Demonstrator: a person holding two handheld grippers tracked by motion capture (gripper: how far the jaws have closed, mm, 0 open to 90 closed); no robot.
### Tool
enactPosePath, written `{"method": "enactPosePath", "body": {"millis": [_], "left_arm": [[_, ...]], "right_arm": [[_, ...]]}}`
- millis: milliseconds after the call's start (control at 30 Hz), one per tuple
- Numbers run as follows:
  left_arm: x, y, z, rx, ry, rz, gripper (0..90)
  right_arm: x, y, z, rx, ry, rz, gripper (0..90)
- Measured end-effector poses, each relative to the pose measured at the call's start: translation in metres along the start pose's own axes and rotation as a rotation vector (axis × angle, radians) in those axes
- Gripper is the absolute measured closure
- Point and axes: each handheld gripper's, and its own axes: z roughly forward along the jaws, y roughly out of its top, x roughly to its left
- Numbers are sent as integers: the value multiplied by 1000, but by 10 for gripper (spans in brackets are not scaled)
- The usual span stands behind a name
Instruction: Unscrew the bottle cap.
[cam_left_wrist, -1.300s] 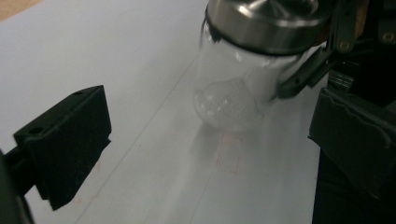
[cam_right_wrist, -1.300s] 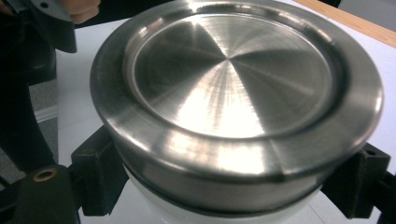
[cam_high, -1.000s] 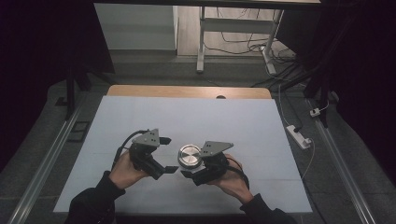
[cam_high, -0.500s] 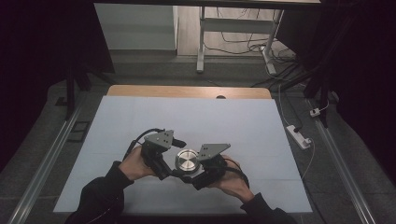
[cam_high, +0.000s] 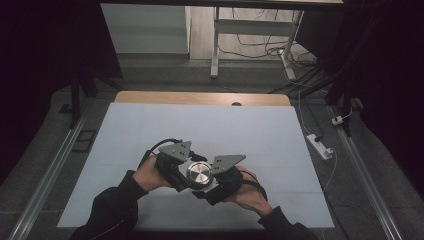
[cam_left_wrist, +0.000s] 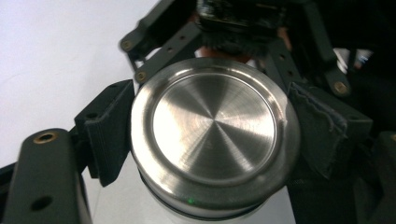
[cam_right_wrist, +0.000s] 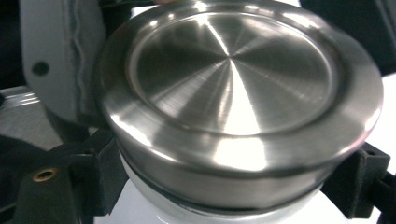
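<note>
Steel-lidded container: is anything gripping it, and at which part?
Both. The left gripper, whose jaws have just been closing, clamps the steel lid by its rim; the right gripper holds the white body just below it.

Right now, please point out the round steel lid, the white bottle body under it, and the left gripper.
Round steel lid (cam_left_wrist: 212, 135), left gripper view, brushed top.
White bottle body (cam_right_wrist: 140, 207), right gripper view, shoulder.
Left gripper (cam_high: 186, 176), high view, between fingertips.

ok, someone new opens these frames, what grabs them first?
The brushed steel lid, with a white body showing below it, at the near middle of the white table. The left gripper, its jaws having just been closing, clamps the lid's rim, and the right gripper grips just beneath it, so both hands crowd one small spot.
</note>
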Motion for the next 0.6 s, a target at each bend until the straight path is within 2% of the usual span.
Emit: {"method": "enactPosePath", "body": {"millis": [67,267,333,433,533,567,600], "left_arm": [[-2,2,3,1,54,-38,197],[-9,11,16,14,257,-184,197],[-12,13,19,12,309,-212,196],[-12,16,19,18,315,-202,167],[-7,15,7,-2,247,-197,80],[-7,15,7,-2,247,-197,49],[-5,12,-3,-15,197,-184,31]], "right_arm": [[-2,0,0,-2,-30,21,151],[-9,-3,0,-3,-147,87,151],[-10,-4,0,-5,-179,103,151],[-11,-5,-1,-20,-195,118,151],[-11,-4,-4,-34,-176,117,150],[-11,-4,-4,-34,-176,117,150],[-10,-4,-5,-41,-157,96,151]]}}
